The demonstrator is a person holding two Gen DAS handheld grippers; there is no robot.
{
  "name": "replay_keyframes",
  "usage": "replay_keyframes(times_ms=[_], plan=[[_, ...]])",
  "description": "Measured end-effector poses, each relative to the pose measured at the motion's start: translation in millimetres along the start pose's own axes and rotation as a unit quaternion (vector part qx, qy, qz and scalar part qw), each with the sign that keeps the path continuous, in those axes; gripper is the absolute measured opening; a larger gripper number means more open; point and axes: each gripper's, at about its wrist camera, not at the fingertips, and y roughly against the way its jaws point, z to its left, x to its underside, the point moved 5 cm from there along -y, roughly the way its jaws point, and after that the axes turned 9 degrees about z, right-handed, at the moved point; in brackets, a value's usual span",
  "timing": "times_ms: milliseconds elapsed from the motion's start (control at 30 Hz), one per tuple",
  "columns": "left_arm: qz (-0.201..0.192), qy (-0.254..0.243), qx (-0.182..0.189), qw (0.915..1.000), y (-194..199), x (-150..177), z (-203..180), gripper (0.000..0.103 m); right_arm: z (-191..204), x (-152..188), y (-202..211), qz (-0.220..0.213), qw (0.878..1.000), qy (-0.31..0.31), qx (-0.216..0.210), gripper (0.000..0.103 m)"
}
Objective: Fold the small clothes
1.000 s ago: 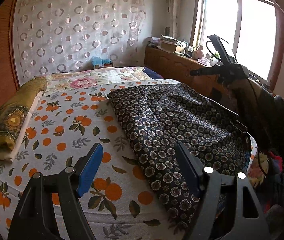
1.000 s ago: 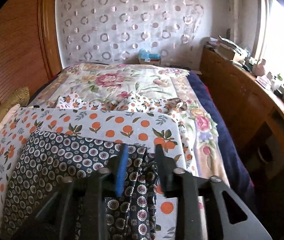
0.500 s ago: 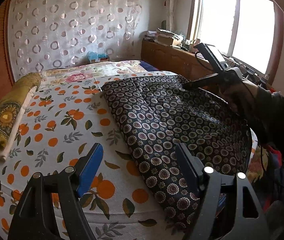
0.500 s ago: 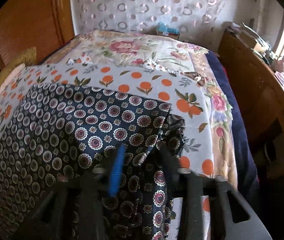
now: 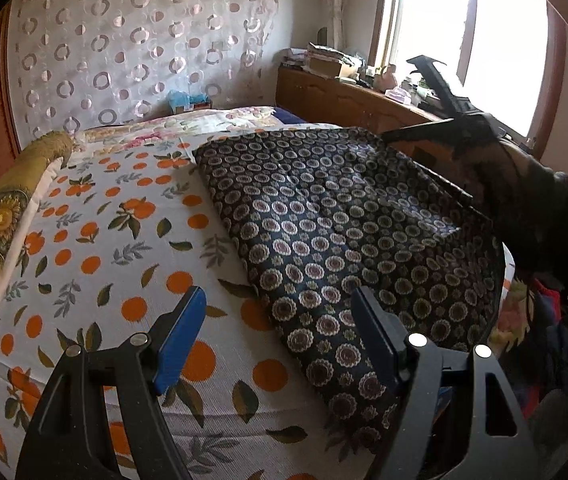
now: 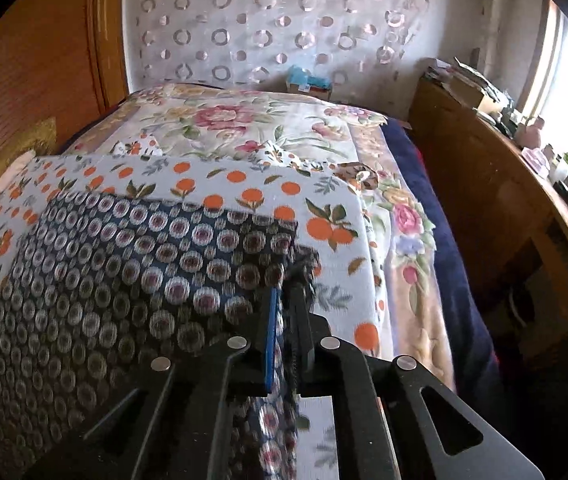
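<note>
Orange-print bedsheet (image 5: pixel 96 248), dark patterned garment (image 5: pixel 344 220) spread flat, right hand-held gripper (image 6: pixel 284 300) pinching its corner, left hand-held gripper (image 5: pixel 280 320) wide open, empty

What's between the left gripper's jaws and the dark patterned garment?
Only orange-print bedsheet, seen in the left wrist view; the left gripper hangs open beside the garment.

No legible text, labels or numbers anywhere.
</note>
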Motion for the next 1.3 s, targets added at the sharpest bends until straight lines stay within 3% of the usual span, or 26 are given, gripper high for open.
replay_keyframes(times_ms=[167, 300, 467, 700, 800, 900, 1100, 1300], plan=[[0.006, -0.001, 0.004, 1.0000, -3.3, 3.8, -4.8, 0.076, -1.4, 41.4, 39.0, -0.026, 1.000, -0.004, -0.016, 0.041], [0.011, -0.002, 0.009, 0.9999, -6.2, 9.7, -9.1, 0.076, 3.9, 88.5, 69.3, -0.038, 0.999, 0.008, -0.019, 0.041], [0.021, -0.001, 0.009, 0.9997, -11.1, 13.0, -8.7, 0.076, 12.7, 135.8, 94.3, -0.033, 0.998, 0.011, -0.060, 0.041], [0.023, -0.005, 0.008, 0.9997, -12.4, 13.8, -11.7, 0.076, 15.6, 165.9, 89.5, -0.004, 0.998, 0.015, -0.058, 0.041], [0.025, -0.007, 0.008, 0.9996, -13.6, 14.0, -13.6, 0.076, 14.7, 170.3, 85.6, 0.002, 0.998, 0.017, -0.066, 0.031], [0.027, -0.008, 0.008, 0.9996, -14.6, 14.3, -14.7, 0.076, 13.5, 172.5, 83.2, 0.003, 0.998, 0.026, -0.061, 0.009], [0.032, -0.009, 0.010, 0.9994, -15.9, 16.2, -16.1, 0.076, 5.8, 174.6, 102.5, -0.032, 0.998, 0.015, -0.047, 0.004], [0.044, -0.012, 0.018, 0.9988, -17.2, 26.5, -19.7, 0.076, 0.5, 182.4, 103.3, -0.027, 0.999, 0.007, -0.047, 0.004]])
